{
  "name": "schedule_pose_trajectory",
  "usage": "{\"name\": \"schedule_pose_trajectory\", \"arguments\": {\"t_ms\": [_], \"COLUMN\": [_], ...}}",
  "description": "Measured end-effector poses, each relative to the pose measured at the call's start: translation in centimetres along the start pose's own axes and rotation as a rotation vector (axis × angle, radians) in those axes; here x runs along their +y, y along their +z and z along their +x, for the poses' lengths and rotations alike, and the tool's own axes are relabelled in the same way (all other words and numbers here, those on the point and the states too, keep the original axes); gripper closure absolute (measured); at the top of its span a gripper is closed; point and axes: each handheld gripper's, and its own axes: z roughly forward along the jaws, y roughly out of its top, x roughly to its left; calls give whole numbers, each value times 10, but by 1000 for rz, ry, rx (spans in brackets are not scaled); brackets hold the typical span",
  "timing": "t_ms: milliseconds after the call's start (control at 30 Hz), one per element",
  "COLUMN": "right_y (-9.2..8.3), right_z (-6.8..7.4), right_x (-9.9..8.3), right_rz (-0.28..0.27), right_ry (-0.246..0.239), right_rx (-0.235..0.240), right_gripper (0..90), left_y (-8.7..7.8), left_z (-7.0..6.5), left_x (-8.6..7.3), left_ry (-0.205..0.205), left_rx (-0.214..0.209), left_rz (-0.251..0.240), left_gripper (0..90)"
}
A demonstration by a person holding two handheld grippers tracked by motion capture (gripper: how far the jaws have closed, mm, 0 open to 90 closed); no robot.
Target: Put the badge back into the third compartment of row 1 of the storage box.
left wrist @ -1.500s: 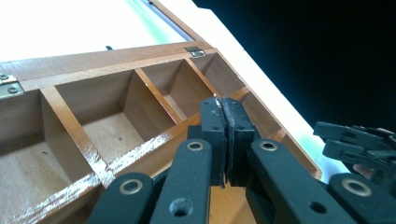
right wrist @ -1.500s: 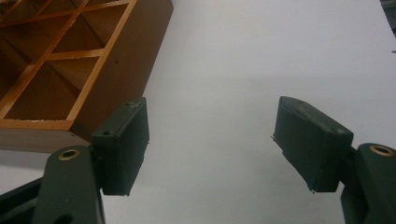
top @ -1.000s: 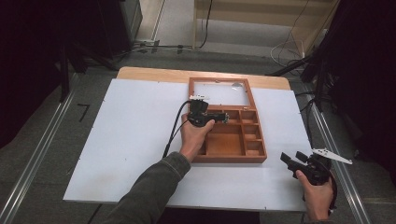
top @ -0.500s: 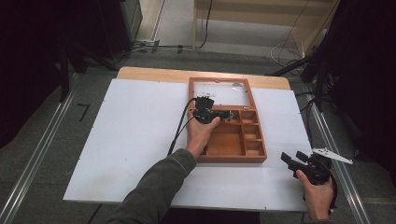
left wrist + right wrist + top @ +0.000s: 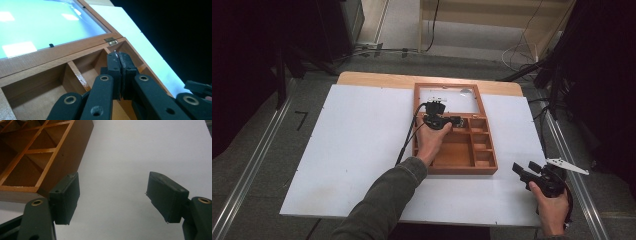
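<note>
White board is covering the tabletop [image 5: 352,150], with a strip of bare wood showing along its far edge. Near the middle of the tabletop, a wooden box [image 5: 457,165] is lying open, its glazed lid [image 5: 447,97] folded back flat on the far side and its tray divided into compartments.

The person's left hand [image 5: 432,142] is reaching in over the box and holding the left gripper [image 5: 455,120] above the tray's far edge, just beside the hinge line. A black cable [image 5: 407,145] is trailing from this gripper back across the white surface. In the left gripper view, the fingers [image 5: 113,72] are pressing flat against each other with nothing visible between them, pointing toward a far corner compartment below a small brass hinge [image 5: 111,41]. The lid's glass pane [image 5: 45,22] is reflecting overhead light.

To the right of the box, near the tabletop's near right corner, the right hand [image 5: 551,210] is holding the right gripper [image 5: 528,170] well apart from the box. In the right gripper view, its fingers [image 5: 66,197] are standing wide apart over bare white surface, gripping nothing, with the corner of the box lying beyond the left-hand finger.
</note>
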Motion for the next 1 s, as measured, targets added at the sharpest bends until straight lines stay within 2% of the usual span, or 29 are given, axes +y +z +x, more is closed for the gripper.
{"name": "schedule_pose_trajectory", "arguments": {"t_ms": [167, 233, 300, 500, 1000], "right_y": [0, 0, 0, -1, 0], "right_z": [-1, -1, -1, -2, -2], "right_x": [0, 0, 0, 0, 0], "right_rz": [-1, -1, -3, -3, -2], "right_ry": [4, 4, 2, 4, 2], "right_rx": [1, 1, 1, 1, -4], "right_gripper": [244, 244, 244, 245, 244], "left_y": [6, 5, 4, 0, -10], "left_z": [3, 2, 1, -1, -4], "left_x": [0, 0, 1, 1, -2], "left_ry": [-15, -13, -9, -3, 2], "left_rx": [-3, -7, -8, -17, -34], "left_rz": [13, 8, 6, -1, -7], "left_gripper": [884, 805, 768, 747, 549]}}
